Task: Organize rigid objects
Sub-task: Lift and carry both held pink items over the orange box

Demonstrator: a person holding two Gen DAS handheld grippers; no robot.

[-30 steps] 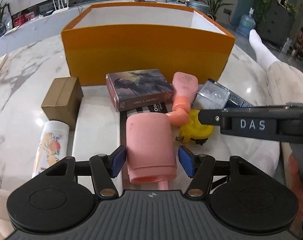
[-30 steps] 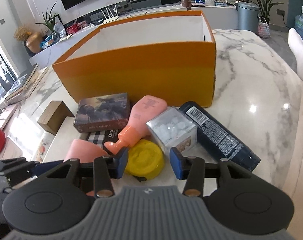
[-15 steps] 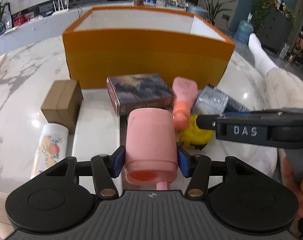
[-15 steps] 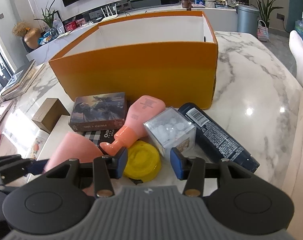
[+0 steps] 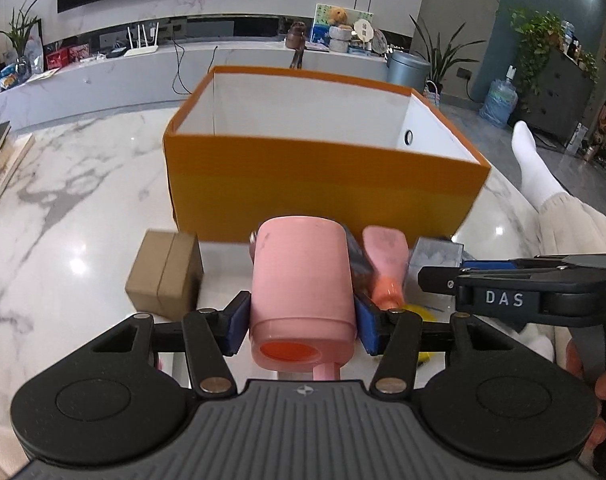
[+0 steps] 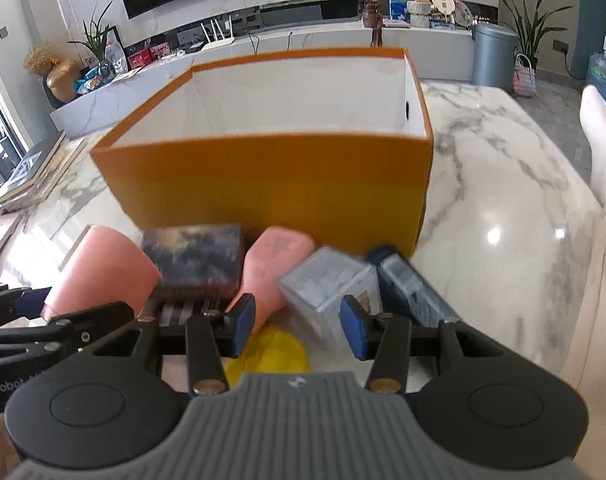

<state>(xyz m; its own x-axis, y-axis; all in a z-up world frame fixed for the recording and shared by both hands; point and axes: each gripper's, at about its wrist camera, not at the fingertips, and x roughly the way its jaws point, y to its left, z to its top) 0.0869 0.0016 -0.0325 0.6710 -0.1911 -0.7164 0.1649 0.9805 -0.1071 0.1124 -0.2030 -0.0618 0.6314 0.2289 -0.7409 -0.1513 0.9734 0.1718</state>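
My left gripper (image 5: pixel 301 322) is shut on a pink cup (image 5: pixel 299 272), lying on its side with the open mouth toward the camera, held above the table in front of the orange box (image 5: pixel 323 184). The box's white inside looks empty. In the right wrist view the cup (image 6: pixel 103 268) hangs at the left. My right gripper (image 6: pixel 298 328) stands open low over a yellow tape measure (image 6: pixel 271 352) and a corner of a clear plastic box (image 6: pixel 327 284); its pads press on nothing. A pink bottle (image 6: pixel 271 264), a picture-printed box (image 6: pixel 191 254) and a dark spray can (image 6: pixel 411 288) lie before the orange box (image 6: pixel 263 176).
A small brown carton (image 5: pixel 165 274) sits left of the cup on the marble table (image 5: pixel 83 200). Books lie at the table's left edge (image 6: pixel 27 176). A person's leg in a white sock (image 5: pixel 535 168) is at the right.
My left gripper closed on the pink cup and lifted it off the table toward the orange box. The right gripper stayed almost where it was, still open.
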